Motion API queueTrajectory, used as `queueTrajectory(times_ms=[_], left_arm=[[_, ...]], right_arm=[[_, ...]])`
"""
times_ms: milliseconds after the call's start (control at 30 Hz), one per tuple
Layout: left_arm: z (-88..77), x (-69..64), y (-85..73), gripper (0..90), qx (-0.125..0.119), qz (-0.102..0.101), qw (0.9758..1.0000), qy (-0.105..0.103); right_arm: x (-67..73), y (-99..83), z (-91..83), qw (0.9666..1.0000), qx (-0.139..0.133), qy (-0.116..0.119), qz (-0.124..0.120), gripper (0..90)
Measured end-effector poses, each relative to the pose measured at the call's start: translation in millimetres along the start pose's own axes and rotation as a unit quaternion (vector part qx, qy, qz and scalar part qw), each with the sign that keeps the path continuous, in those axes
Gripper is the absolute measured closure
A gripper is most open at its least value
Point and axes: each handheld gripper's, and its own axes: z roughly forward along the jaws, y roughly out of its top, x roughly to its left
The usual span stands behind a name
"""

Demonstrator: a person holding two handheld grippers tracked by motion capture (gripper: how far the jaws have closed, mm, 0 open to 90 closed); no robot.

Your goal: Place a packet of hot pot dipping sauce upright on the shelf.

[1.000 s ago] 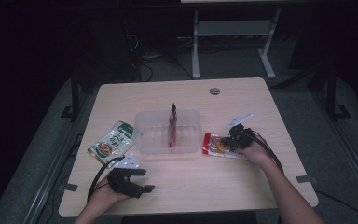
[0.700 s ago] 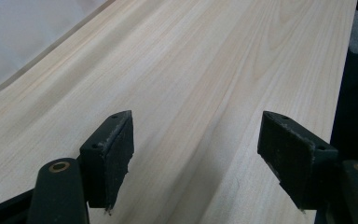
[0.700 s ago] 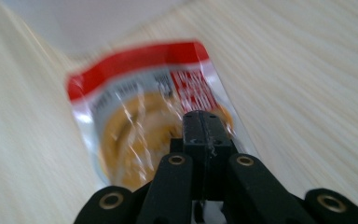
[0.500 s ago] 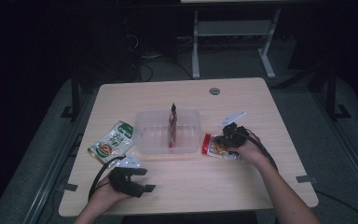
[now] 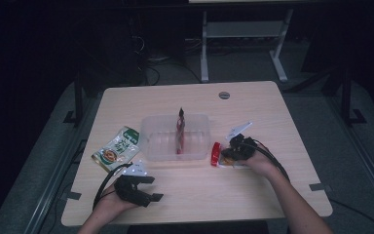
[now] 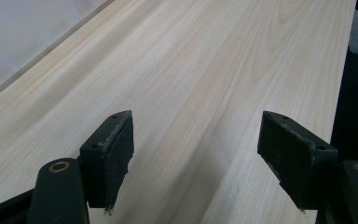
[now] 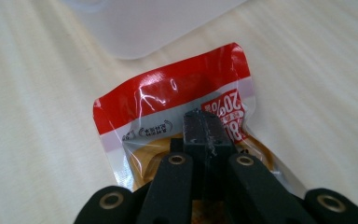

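- A dark room surrounds the pale wooden tabletop (image 5: pixel 190 195), where a clear plastic bin (image 5: pixel 175 138) sits mid-table with one packet standing upright inside.
- The right claw (image 7: pixel 204 123) is pressed together over the red-topped snack packet (image 7: pixel 168 98), which lies flat just beside the bin (probably pinching its film to lift it in; whether film is caught I cannot tell).
- The left claw (image 6: pixel 196 154) rests apart over bare wood, idle.
- The green packet (image 5: pixel 117 150) lies to the bin's left; its print is unreadable.

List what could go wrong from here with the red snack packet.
The right gripper is shut over the red snack packet, seemingly pinching only film, so it may slip or tear on lifting. The clear plastic tub sits right beside it; swinging the packet over could bump it or the upright packet inside.
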Motion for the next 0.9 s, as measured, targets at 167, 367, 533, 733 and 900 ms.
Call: queueTrajectory(times_ms=[167,367,533,733,900], left_arm=[[0.0,0.2,-0.2,26.5,0.000,-0.001,1.0000,0.000],[-0.8,0.2,-0.4,26.5,-0.003,0.000,1.0000,0.001],[-1.1,0.3,-0.3,26.5,-0.003,0.000,1.0000,0.002],[-1.0,0.6,0.2,26.5,-0.003,0.000,1.0000,0.002],[-0.2,0.1,0.4,26.5,-0.002,0.001,1.0000,0.000]], right_arm=[[11.3,-1.4,-1.5,0.9995,0.014,0.013,-0.026,89.8],[27.6,-1.2,0.0,0.9967,0.023,0.046,-0.062,89.8],[41.9,3.4,3.4,0.9934,0.028,0.064,-0.091,89.8],[59.6,9.7,9.4,0.9910,0.024,0.077,-0.107,89.8],[74.4,16.0,15.5,0.9888,0.019,0.085,-0.122,89.8]])
